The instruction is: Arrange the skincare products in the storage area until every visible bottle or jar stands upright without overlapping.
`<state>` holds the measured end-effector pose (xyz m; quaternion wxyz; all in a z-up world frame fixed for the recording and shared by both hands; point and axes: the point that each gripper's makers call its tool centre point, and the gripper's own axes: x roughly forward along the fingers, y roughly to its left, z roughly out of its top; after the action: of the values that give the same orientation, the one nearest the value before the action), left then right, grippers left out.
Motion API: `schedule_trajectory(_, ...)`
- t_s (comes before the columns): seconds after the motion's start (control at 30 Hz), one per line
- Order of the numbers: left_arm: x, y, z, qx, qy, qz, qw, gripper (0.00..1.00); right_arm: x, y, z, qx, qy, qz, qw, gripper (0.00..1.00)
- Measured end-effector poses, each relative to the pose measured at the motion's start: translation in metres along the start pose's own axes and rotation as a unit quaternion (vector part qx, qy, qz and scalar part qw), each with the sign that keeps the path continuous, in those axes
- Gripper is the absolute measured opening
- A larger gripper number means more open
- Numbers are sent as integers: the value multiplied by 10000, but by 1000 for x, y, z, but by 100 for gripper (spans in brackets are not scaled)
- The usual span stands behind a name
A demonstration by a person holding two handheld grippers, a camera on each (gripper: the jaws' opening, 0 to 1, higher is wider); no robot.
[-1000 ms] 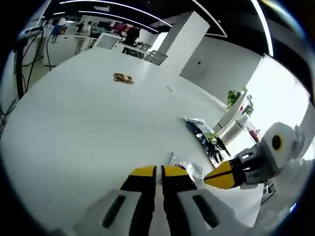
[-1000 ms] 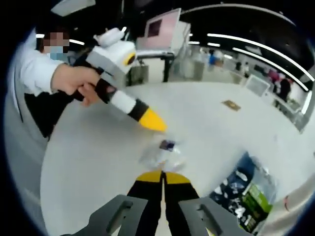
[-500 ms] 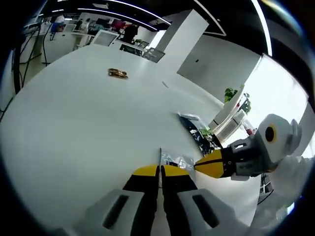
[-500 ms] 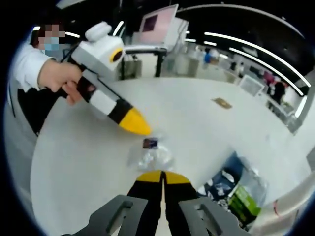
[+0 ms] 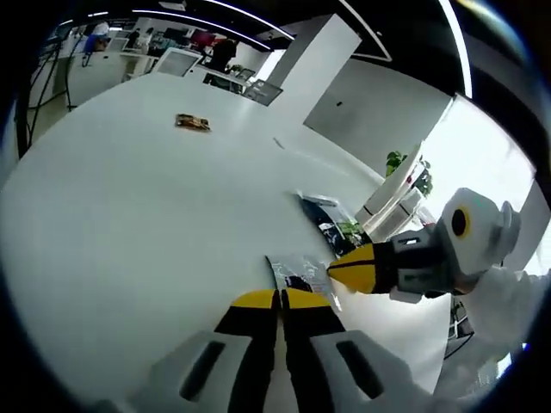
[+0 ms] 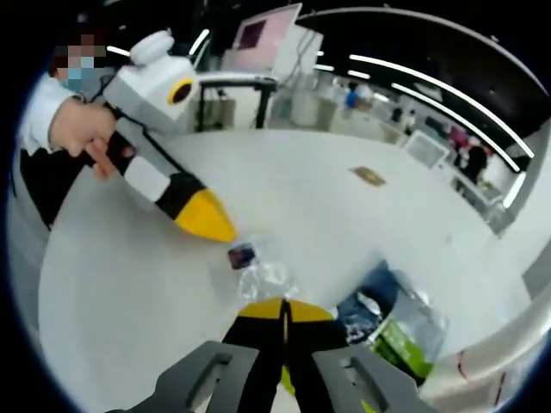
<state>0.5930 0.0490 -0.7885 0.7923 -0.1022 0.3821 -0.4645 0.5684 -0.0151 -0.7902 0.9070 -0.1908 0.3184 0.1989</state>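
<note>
1. Since a second ago my two tongs have drawn closer over the clear packet: in my left gripper view my right gripper (image 5: 331,274) used to point at a spot off to the side, and its yellow tip now lies right at the packet's edge just ahead of my left gripper (image 5: 280,298).
2. The white table (image 5: 129,224) spreads out ahead of both tongs and carries everything I name here.
3. The dark printed bag (image 6: 379,310) with a green patch lies flat just ahead and to the right of my right gripper (image 6: 282,307); in my left gripper view the same bag (image 5: 323,219) sits a little beyond the clear packet.
4. The clear packet (image 6: 263,277), crinkled plastic with a small dark item at its far end, lies flat directly ahead of my right tongs, touching or nearly touching their tips; I cannot tell which. In my left gripper view the packet (image 5: 297,274) is just past my tips.
5. My left gripper (image 6: 211,228), seen from the right one, points its yellow tip down at the dark end of the packet, my hand (image 6: 86,138) around its grip.
6. A small brown packet (image 5: 192,123) lies far ahead of my left tongs, well apart from the rest.
7. Both pairs of jaws are pressed together with nothing between them.
</note>
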Motion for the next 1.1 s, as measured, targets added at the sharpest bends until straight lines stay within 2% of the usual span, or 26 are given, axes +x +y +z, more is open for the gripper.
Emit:
schedule_trajectory(0.37,0,-1,-1,12,26,-21,10000,0,0,-3,1,-120,12,-95,9999,0)
schedule_trajectory(0.57,2,-3,-1,5,42,-45,10000,0,1,-4,1,22,1,-70,10000,0)
schedule_trajectory(0.73,1,-4,0,87,39,-57,9999,0,0,-5,1,-57,21,-97,9999,0)
schedule_trajectory(0.93,-11,0,11,59,-159,-33,9999,0,-10,-10,11,131,-176,-183,9996,0)
schedule_trajectory(1.1,-20,-2,17,215,-233,-29,9995,0,-20,-10,22,114,-330,-240,9991,0)
